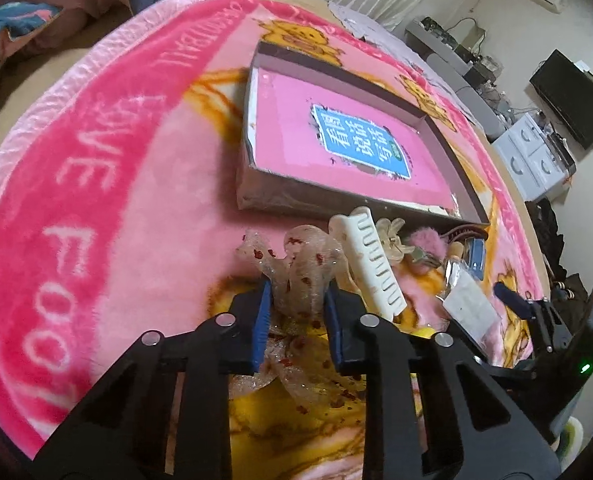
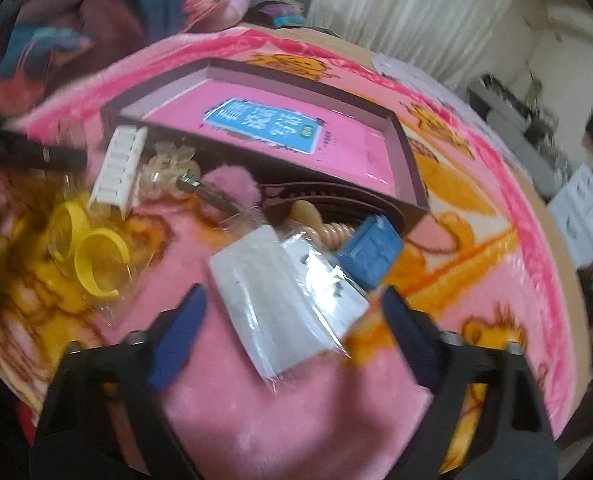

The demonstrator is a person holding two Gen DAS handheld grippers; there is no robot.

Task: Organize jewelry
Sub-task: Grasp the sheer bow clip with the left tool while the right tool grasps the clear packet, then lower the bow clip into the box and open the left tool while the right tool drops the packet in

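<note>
In the left wrist view my left gripper [image 1: 298, 296] is shut on a sheer glittery ribbon bow [image 1: 300, 264] with red spots, which lies on the pink blanket. A white claw clip [image 1: 372, 264] lies just to its right. In the right wrist view my right gripper [image 2: 292, 300] stands open over a clear plastic packet [image 2: 272, 300] with a white card inside. The packet lies between the blue pads [image 2: 180, 332], which do not press on it. A shallow brown box [image 1: 448, 152] with a pink book in it sits behind the pile.
Beside the packet lie a small blue box [image 2: 370, 252], a peach spiral hair tie [image 2: 328, 232], a pink fluffy clip [image 2: 232, 184], a clear claw clip [image 2: 168, 176] and yellow bangles [image 2: 96, 256] in plastic. The pink blanket [image 1: 136, 200] covers the round table.
</note>
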